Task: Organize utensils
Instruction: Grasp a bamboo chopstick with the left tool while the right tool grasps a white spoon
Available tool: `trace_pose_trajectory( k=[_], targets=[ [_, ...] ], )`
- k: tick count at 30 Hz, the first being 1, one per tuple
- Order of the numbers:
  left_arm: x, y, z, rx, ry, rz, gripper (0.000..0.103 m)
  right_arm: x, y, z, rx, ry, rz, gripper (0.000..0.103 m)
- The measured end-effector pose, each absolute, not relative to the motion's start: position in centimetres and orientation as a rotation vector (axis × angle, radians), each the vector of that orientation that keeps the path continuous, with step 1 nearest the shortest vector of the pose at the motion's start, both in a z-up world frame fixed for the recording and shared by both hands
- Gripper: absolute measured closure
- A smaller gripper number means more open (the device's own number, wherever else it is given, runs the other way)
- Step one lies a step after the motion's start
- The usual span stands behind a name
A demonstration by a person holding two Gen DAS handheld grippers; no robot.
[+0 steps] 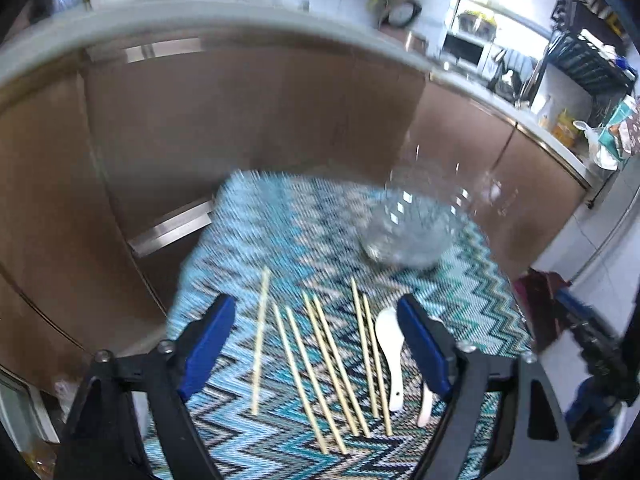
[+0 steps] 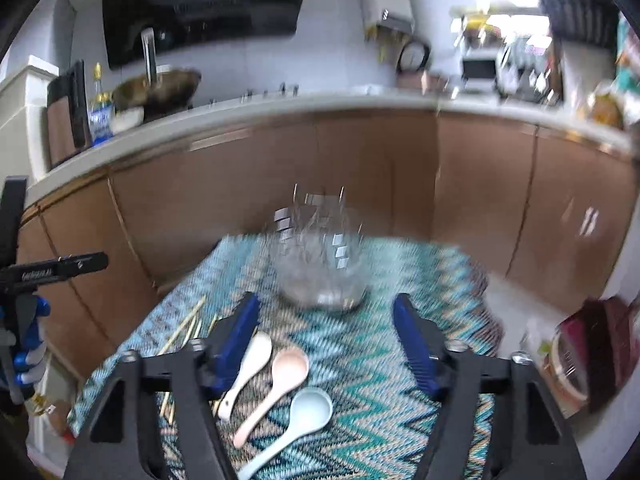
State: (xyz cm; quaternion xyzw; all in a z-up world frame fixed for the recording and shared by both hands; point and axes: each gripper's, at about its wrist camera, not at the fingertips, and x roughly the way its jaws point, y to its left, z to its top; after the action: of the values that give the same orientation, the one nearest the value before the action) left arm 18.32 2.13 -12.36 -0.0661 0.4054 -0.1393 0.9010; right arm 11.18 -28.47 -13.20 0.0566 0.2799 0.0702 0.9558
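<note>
Several wooden chopsticks (image 1: 320,364) lie side by side on the zigzag-patterned mat (image 1: 288,232). A white spoon (image 1: 390,352) lies to their right. My left gripper (image 1: 318,316) hangs open and empty above the chopsticks. A clear glass jar (image 1: 408,228) stands at the mat's far right. In the right wrist view, a white spoon (image 2: 248,372), a pink spoon (image 2: 276,384) and a pale blue spoon (image 2: 298,420) lie on the mat (image 2: 380,360). My right gripper (image 2: 326,312) is open and empty above them. The jar (image 2: 320,264) stands beyond it. Chopsticks (image 2: 186,326) show at the left.
Brown cabinet doors (image 1: 240,120) under a grey counter (image 2: 280,108) stand behind the mat. A wok (image 2: 160,88) and bottle (image 2: 100,112) sit on the counter. The other gripper (image 2: 24,280) shows at the left edge. A lidded container (image 2: 568,368) is low on the right.
</note>
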Motion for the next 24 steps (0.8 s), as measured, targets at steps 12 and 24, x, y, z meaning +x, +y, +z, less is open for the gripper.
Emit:
trace_pose_trajectory(
  k=[12, 24],
  targets=[
    [27.9, -0.2, -21.0, -0.176, 1.223, -0.348, 0.075, 21.5, -27.6, -23.8, 0.164, 0.983, 0.455, 0.076],
    [32.7, -1.1, -25.2, -0.167, 1.376, -0.285, 0.089, 24.8, -27.2, -27.1, 0.127, 1.088, 0.541, 0.082]
  ],
)
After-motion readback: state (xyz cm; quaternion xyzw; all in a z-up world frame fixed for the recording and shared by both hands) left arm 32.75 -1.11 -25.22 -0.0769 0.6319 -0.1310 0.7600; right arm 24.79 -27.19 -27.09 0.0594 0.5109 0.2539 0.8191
